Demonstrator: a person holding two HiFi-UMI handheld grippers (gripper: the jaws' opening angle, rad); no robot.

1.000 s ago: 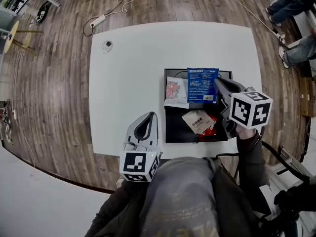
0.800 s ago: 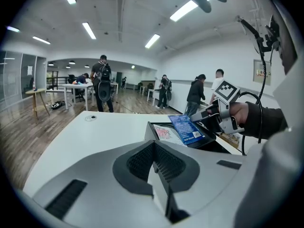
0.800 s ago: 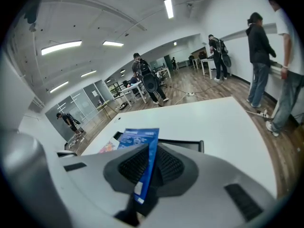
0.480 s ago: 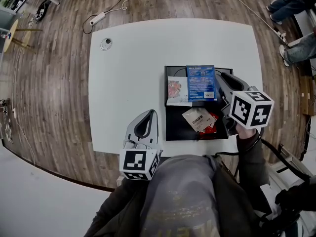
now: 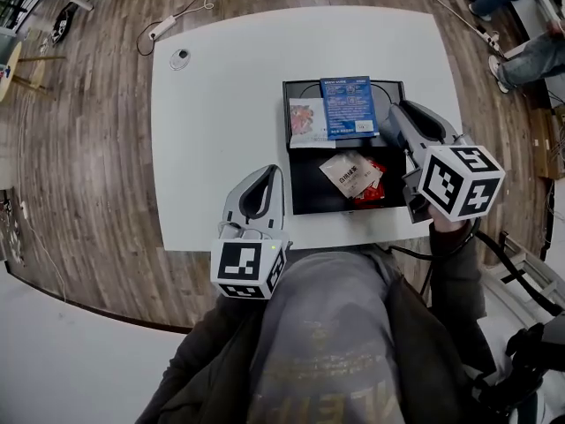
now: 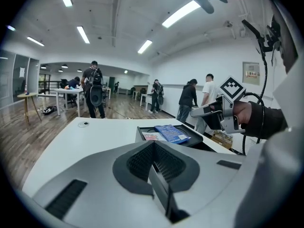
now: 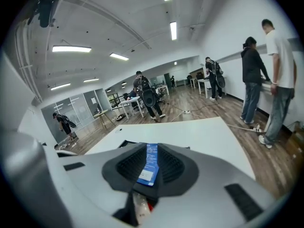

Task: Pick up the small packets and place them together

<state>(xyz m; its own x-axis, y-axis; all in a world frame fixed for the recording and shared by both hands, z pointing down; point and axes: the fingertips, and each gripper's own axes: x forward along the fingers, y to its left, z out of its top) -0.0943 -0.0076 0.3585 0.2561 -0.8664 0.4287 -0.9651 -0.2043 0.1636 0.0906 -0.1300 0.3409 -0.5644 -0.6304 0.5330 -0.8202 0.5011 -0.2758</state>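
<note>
The left gripper (image 5: 272, 171) is held over the near edge of the white surface (image 5: 221, 104), left of the black tray (image 5: 305, 188) and clear of it. Its fingers are pressed together and nothing is gripped between them.

The tray is set on the surface, towards the right side. In the tray's near part a pale packet with red print (image 5: 350, 173) is laid at a slant. A red packet (image 5: 374, 190) is tucked partly beneath it, on the side of the tray's right rim.

The right gripper (image 5: 394, 115) is held above the tray's right rim and is pointed towards the tray's far part. Its fingers have just been opening and are now parted. In the right gripper view a blue packet (image 5: 348, 107) is seen through the gap between them, but it is not pressed by either finger.

That blue packet is laid flat in the tray's far part, and its far edge is lapped over the tray's far rim. A white packet with a pink print (image 5: 305, 120) is laid to its left, by the tray's left rim, and is partly covered by it.

Well beyond the tray, near the far left corner of the surface, a small round thing (image 5: 180, 58) is seen. Past that corner a power strip (image 5: 161, 27) and its cable are laid on the wooden floor (image 5: 79, 148).
</note>
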